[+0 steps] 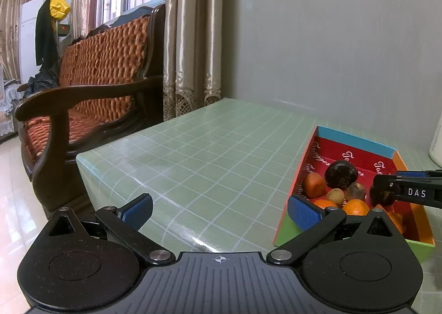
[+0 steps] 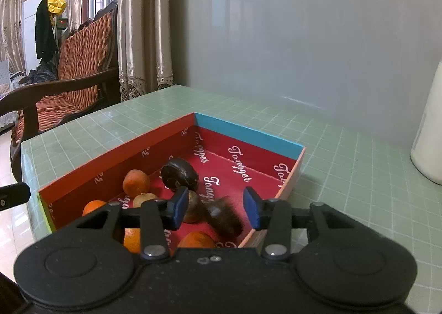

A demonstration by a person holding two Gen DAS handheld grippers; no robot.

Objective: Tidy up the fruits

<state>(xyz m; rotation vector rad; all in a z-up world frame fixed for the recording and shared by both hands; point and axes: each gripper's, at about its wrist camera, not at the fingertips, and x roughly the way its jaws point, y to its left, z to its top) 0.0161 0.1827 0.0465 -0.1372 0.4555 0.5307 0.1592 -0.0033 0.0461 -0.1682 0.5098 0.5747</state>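
Open cardboard box (image 2: 243, 131) on green gridded bench (image 2: 345, 153): red printed lining, one blue wall, orange outer sides. Its long axis runs near-left to far-right in the right wrist view. Inside, toward the near end: several oranges (image 2: 136, 182), a small tan fruit (image 2: 143, 199), a large dark round fruit (image 2: 179, 174).

Right hand-held gripper (image 2: 214, 210): jaws apart, a blurred dark fruit (image 2: 225, 217) between them, pads clear of it.

Left hand-held gripper (image 1: 219, 210): jaws wide apart, empty, over bare bench left of box.
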